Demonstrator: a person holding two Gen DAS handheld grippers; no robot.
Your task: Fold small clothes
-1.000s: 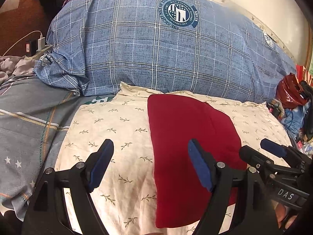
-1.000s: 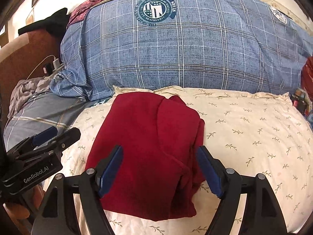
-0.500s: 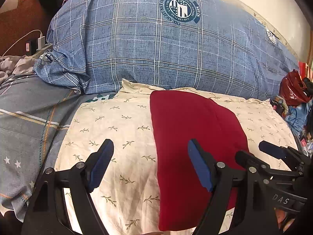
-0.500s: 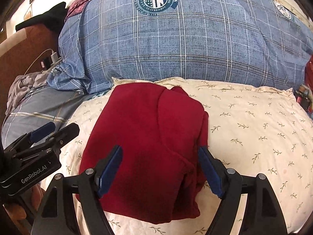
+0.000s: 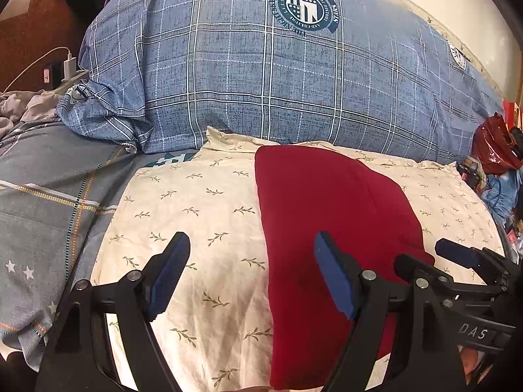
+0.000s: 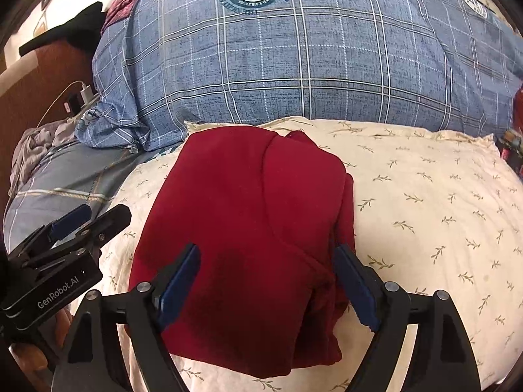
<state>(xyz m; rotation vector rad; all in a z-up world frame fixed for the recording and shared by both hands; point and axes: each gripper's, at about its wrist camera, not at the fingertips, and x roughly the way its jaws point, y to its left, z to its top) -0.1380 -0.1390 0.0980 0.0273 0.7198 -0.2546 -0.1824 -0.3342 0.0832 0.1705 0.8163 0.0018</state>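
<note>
Red garment (image 6: 248, 222) beneath open right hand-held gripper (image 6: 266, 281)

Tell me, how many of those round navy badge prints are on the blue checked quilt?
2: a full badge near the quilt's top middle, another at its right; folds may hide more.

Home bedroom — pillow (image 5: 196, 215), plaid duvet (image 5: 261, 81), charger (image 5: 69, 65).
</note>
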